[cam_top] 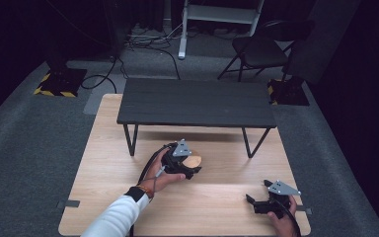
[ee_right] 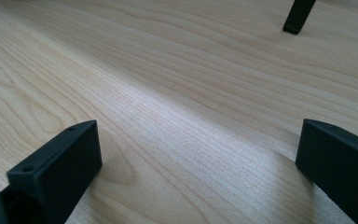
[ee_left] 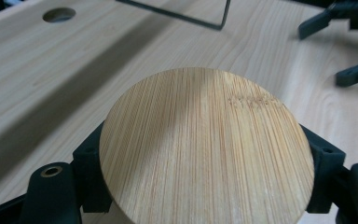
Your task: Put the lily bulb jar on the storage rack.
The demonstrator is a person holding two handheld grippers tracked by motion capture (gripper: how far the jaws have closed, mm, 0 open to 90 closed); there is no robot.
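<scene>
Left gripper view is showing a round bamboo disc [ee_left: 205,149] filling the lower middle of the frame, its grained top face toward the camera, and the left hand-held gripper [ee_left: 205,158] is pinching it across its width, one black jaw pressing the lower left rim and the other the right rim. In the high view the same disc [cam_top: 193,161] is sitting at the centre of the frame, just in front of a low black shelf [cam_top: 196,101] standing on the pale wooden counter [cam_top: 103,148]; whether it is resting on the counter or being held just off it I cannot tell. The jaws appear to be bearing on a thin curved edge, so the likeliest trouble, in my judgement, is the disc squirting out or pivoting between the two contact points if the grip is loosening or the hand is tilting. Raising it too steeply could also be knocking it against the shelf edge or its near leg [ee_left: 223,14]. At the lower right of the high view, the right hand-held gripper [cam_top: 258,193] is lying low over the counter with jaws spread wide and nothing between them, well apart from the disc; a sweep toward it could be clipping the disc.
</scene>
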